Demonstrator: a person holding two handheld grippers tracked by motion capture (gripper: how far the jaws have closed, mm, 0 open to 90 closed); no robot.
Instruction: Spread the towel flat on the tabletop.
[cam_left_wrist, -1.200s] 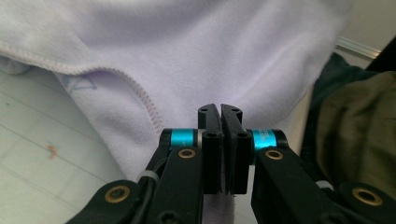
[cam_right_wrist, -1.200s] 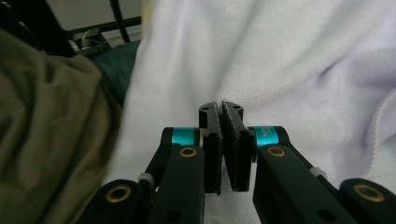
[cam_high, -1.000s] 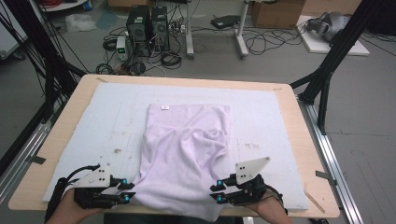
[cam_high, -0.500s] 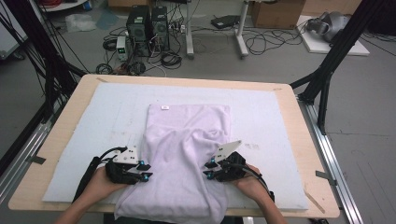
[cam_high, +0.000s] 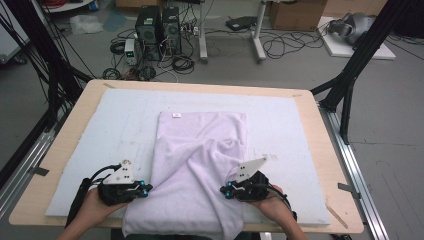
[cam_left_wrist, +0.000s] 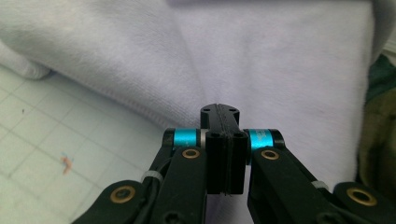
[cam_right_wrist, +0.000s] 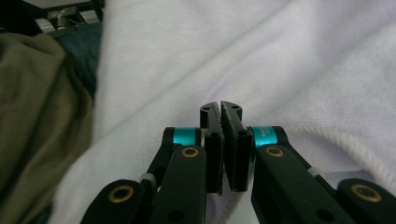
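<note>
Gripping: both grippers are clenched at the near end of the lavender towel (cam_high: 197, 170), 1 on each side edge, so the step in hand looks like taking hold to fold or straighten it.
Left gripper (cam_high: 146, 188): its jaws have just been closing and now stand pressed flat together at the towel's left edge; whether any cloth is pinched between them I cannot tell.
Right gripper (cam_high: 226, 191): its jaws have just been closing too; they meet at the tips with a thin slit lower down, pushed into the cloth, and a pinch of fabric cannot be confirmed.
Towel place: it lies lengthwise on the pale blue mat (cam_high: 100, 130), its far end flat, its near end draping over the table (cam_high: 320, 150) edge toward the person.
Doing it well: confirm each pinch before lifting, raise both hands together and evenly, and keep the edge taut so the diagonal ridge in the middle pulls flat.
Material: soft looped terry, limp, with a corded hem (cam_right_wrist: 345, 142) and a small white label (cam_high: 176, 115) at the far edge.
Mat: flat, faintly gridded, slightly stained.
</note>
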